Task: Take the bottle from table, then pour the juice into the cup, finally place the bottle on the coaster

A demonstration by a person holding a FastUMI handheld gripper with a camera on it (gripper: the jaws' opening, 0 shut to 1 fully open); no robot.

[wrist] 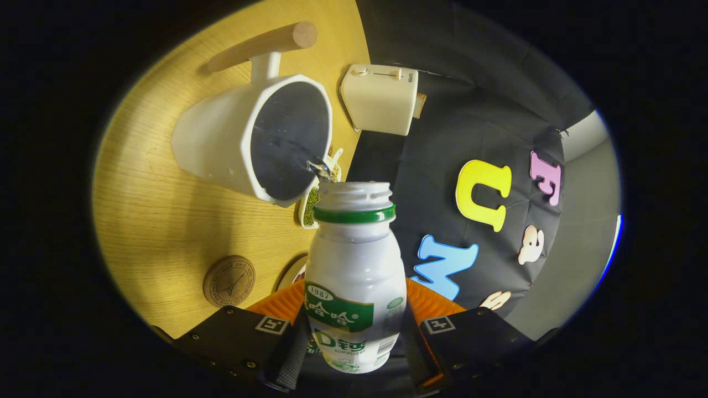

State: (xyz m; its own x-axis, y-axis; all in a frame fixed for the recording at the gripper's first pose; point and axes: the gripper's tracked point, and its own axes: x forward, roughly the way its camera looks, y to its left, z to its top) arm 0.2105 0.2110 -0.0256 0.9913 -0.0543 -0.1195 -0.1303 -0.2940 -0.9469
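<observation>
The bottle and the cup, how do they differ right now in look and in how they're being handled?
The bottle is held between the gripper fingers, while the cup stands free on the wooden table beyond them. The bottle has a narrow threaded neck with a green ring and a printed label; the cup has a wide faceted mouth, a wooden handle and no print. A thin stream leaves the bottle and enters the cup. Both are white.

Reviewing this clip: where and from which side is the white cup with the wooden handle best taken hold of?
Probably by the round wooden handle, which sticks out sideways from the white faceted cup on its far side from the gripper. Come across the bar from that side; the cup's body looks too wide. For now the fingers are shut on the white plastic bottle, tipped toward the cup's mouth.
</observation>
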